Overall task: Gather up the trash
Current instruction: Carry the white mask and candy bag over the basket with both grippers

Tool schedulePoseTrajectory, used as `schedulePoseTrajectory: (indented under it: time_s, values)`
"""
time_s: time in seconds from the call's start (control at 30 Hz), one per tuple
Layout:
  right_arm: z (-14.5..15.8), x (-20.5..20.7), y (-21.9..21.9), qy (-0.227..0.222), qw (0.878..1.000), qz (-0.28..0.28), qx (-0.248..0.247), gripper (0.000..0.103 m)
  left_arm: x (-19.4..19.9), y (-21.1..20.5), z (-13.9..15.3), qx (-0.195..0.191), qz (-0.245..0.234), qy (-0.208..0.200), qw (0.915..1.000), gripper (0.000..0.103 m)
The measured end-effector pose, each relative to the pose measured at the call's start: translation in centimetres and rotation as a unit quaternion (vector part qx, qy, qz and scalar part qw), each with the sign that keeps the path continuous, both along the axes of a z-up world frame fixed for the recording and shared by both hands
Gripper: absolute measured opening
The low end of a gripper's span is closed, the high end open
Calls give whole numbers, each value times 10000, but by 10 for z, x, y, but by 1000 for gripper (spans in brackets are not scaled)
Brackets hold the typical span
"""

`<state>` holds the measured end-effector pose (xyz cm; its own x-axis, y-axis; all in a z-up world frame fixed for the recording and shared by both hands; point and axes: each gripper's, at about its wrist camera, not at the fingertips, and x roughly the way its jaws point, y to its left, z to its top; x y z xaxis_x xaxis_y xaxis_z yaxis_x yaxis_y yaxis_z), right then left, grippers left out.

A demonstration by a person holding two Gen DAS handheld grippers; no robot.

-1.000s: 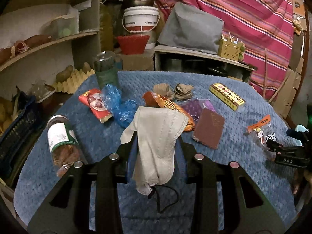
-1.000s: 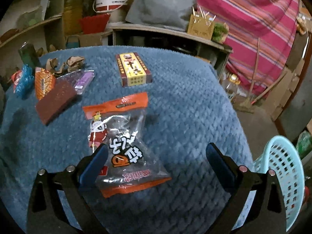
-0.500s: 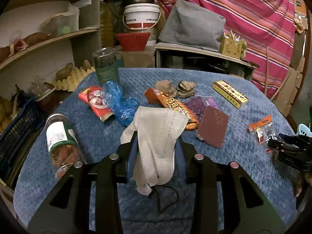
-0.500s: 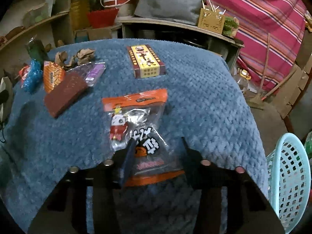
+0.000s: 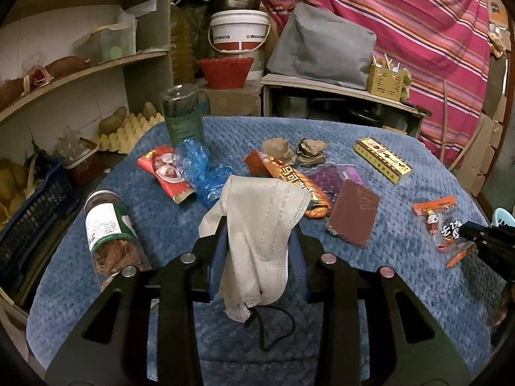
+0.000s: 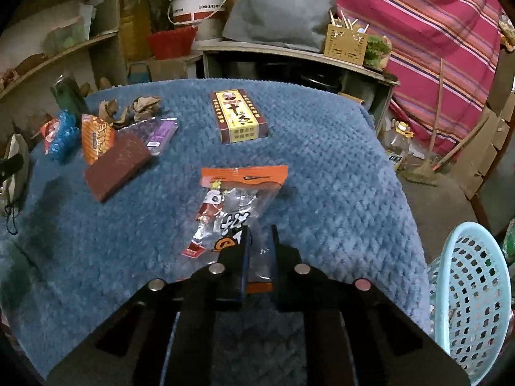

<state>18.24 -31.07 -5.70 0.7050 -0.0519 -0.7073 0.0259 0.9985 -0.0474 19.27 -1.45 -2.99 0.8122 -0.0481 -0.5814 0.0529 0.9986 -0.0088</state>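
Cluttered storeroom: shelves on the left, striped pink cloth (image 5: 418, 25) hung behind, white bucket (image 5: 238, 30) and red basket (image 5: 225, 70) at the back. Worktop (image 6: 338, 167) is covered with a blue knitted cloth and strewn with trash. Left gripper (image 5: 259, 225): fingers clamped on a white face mask (image 5: 260, 225), which hangs off the cloth with its black ear loop (image 5: 276, 328) dangling below. Right gripper (image 6: 259, 234): fingers closed on the near end of a clear snack bag with orange header (image 6: 238, 199), pinching the film; the rest of the bag lies flat on the worktop, ahead of the fingers. In the left wrist view the same bag sits at the right edge of the worktop with the right gripper's tip on it. Other trash, all loose on the cloth: yellow-and-brown box (image 6: 238, 117) beyond the bag, brown flat packet (image 6: 117, 165), purple wrapper (image 6: 161, 132) just beside it, orange snack wrapper (image 5: 289, 177), two crumpled brown paper balls (image 5: 294, 151), blue plastic glove (image 5: 202, 173) lying partly over a red wrapper (image 5: 161, 173). A jar with white-green label (image 5: 111, 228) lies on its side near the left edge; a green bottle (image 5: 183, 119) stands upright at the far left corner. Light blue perforated basket (image 6: 473, 299) sits off the right edge of the worktop, lower than the cloth.
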Motion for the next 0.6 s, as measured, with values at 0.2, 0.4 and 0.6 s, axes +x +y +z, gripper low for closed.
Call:
schedulePoseTrajectory:
  time_s: [0.2,0.4,0.6]
  values:
    - [11,-8,-14,-219,9997,-121,52,8,-1,-4,2,24,22,-41,10000,35]
    - [18,-17,-27,-336,9992,-209,97,7,-3,-8,3,15,13,-43,10000,35]
    - [21,-24,-38,-412,9987,-293,73,7,-4,-25,5,8,-78,-53,10000,35]
